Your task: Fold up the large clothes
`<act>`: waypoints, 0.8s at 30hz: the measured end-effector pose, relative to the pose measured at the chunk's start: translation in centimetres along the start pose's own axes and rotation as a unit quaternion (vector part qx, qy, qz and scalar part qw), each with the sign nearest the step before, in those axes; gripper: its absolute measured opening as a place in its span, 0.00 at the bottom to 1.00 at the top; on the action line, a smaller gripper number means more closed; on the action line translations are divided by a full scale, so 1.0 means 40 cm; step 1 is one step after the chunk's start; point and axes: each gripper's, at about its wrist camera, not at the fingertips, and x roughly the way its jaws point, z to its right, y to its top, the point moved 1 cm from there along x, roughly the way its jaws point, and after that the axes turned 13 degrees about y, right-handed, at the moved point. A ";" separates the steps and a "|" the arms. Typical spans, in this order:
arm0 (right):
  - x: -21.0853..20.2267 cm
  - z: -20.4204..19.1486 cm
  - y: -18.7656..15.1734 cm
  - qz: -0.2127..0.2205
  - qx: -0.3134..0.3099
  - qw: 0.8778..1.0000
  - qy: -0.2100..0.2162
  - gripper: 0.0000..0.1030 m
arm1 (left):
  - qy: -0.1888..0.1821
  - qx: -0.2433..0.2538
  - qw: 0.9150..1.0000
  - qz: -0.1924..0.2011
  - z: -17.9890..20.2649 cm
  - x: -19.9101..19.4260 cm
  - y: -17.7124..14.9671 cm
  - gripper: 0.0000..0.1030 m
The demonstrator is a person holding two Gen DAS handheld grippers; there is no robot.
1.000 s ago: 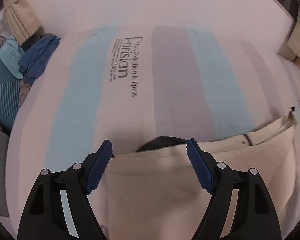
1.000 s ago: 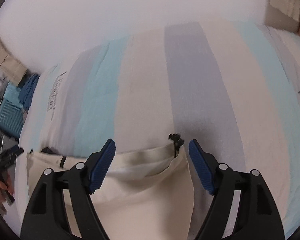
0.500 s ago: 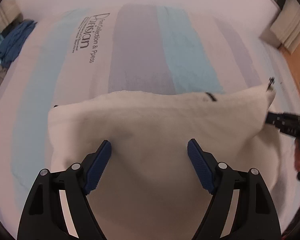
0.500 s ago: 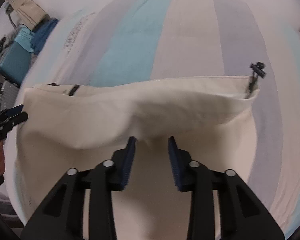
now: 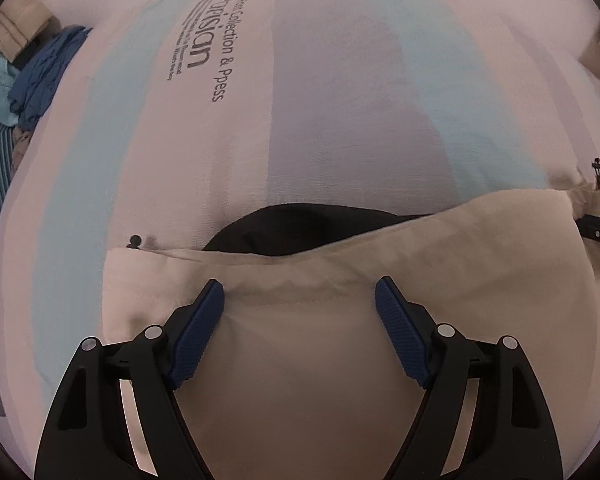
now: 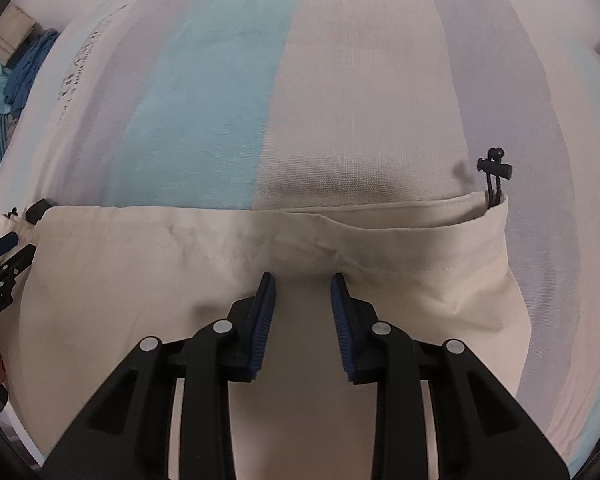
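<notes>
The cream garment (image 6: 260, 300) now lies lower on the striped bed (image 6: 220, 100), its hem folded over. The right hand-held gripper (image 6: 303, 280) has narrowed from wide, pinching cloth; the left hand-held gripper (image 5: 300, 288) stays wide, holding nothing

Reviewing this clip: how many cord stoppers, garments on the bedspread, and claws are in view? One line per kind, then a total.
Cord stoppers: 2, one at the right corner and one at the left corner of the hem.
Beige garment: 1
Claws: 2, left claw and right claw.
Total: 5
</notes>
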 end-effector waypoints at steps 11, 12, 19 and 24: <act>-0.164 -0.189 -0.114 0.084 -0.057 0.993 0.054 0.41 | -0.065 0.015 0.995 0.070 0.071 -0.235 -0.110 0.82; -0.159 -0.213 -0.138 0.078 -0.063 0.993 0.062 0.41 | -0.066 0.020 0.995 0.074 0.087 -0.240 -0.128 0.85; -0.056 -0.218 -0.205 0.039 -0.051 0.997 0.045 0.48 | -0.062 0.009 0.997 0.045 0.128 -0.151 -0.173 0.85; 0.001 -0.217 -0.214 0.026 -0.049 0.998 0.033 0.50 | -0.048 0.024 0.998 0.032 0.152 -0.107 -0.190 0.86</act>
